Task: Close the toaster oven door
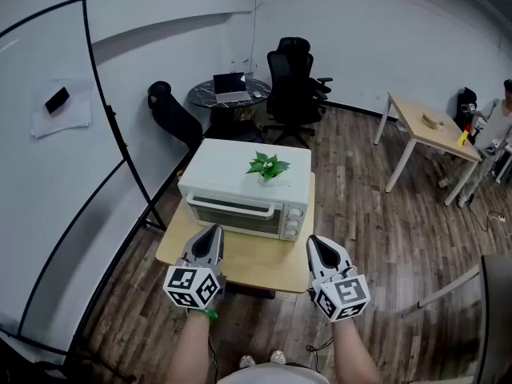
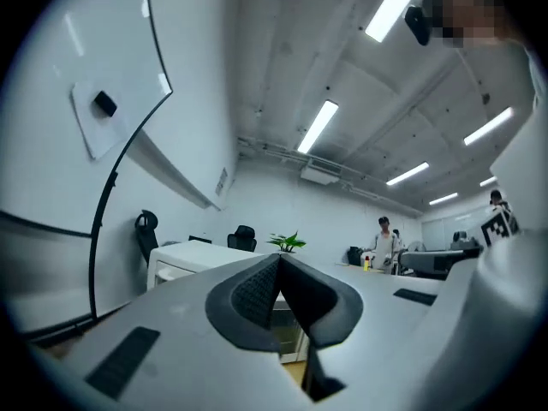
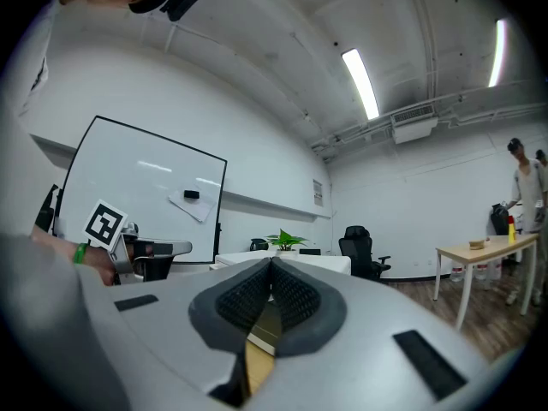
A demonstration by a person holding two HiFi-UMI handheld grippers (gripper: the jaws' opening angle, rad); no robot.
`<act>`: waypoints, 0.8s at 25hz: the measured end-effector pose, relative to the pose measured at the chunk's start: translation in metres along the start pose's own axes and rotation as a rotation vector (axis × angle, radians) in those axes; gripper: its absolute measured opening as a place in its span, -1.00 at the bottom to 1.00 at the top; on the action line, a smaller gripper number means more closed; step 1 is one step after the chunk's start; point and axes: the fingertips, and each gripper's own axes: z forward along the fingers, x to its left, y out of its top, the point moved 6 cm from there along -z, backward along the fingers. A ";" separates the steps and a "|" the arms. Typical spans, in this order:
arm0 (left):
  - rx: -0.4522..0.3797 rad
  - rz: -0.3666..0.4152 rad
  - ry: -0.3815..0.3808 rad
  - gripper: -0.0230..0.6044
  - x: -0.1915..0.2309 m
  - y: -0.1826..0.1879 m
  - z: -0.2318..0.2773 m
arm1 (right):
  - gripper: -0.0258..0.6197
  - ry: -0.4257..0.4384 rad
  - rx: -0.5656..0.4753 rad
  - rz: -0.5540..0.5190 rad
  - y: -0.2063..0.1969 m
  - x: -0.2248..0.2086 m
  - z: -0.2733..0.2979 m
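free strip of table (image 1: 254,259) before the toaster oven (image 1: 240,184)
the toaster oven blocks 12 o'clock, with a plant (image 1: 267,166) on top; the whiteboard (image 1: 48,182) closes off 9 o'clock; wood floor (image 1: 384,230) lies open toward 3 o'clock.

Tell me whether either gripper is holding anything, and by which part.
Nothing is held. The left gripper and right gripper both have their jaws shut on nothing, in front of the toaster oven.
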 end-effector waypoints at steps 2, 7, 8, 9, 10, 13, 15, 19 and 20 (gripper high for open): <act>0.013 0.085 0.008 -0.89 -0.006 0.002 -0.005 | -0.92 0.000 0.003 -0.003 -0.001 0.001 0.000; 0.013 0.197 0.022 -0.89 -0.016 0.007 -0.015 | -0.92 -0.005 0.021 -0.010 -0.004 0.000 0.003; 0.013 0.207 0.023 -0.89 -0.016 0.007 -0.017 | -0.92 -0.008 0.026 -0.012 -0.005 0.000 0.004; 0.013 0.213 0.024 -0.89 -0.017 0.006 -0.018 | -0.92 -0.012 0.030 -0.014 -0.005 0.000 0.004; 0.013 0.214 0.026 -0.89 -0.016 0.006 -0.019 | -0.92 -0.015 0.033 -0.016 -0.006 -0.001 0.005; 0.014 0.208 0.030 -0.89 -0.016 0.005 -0.022 | -0.92 -0.017 0.033 -0.020 -0.006 -0.001 0.006; 0.017 0.208 0.032 -0.89 -0.016 0.005 -0.023 | -0.92 -0.014 0.032 -0.024 -0.005 0.000 0.007; 0.016 0.210 0.033 -0.89 -0.016 0.007 -0.025 | -0.92 -0.013 0.029 -0.031 -0.003 0.000 0.008; 0.016 0.210 0.033 -0.89 -0.017 0.007 -0.025 | -0.92 -0.013 0.028 -0.031 -0.003 0.000 0.008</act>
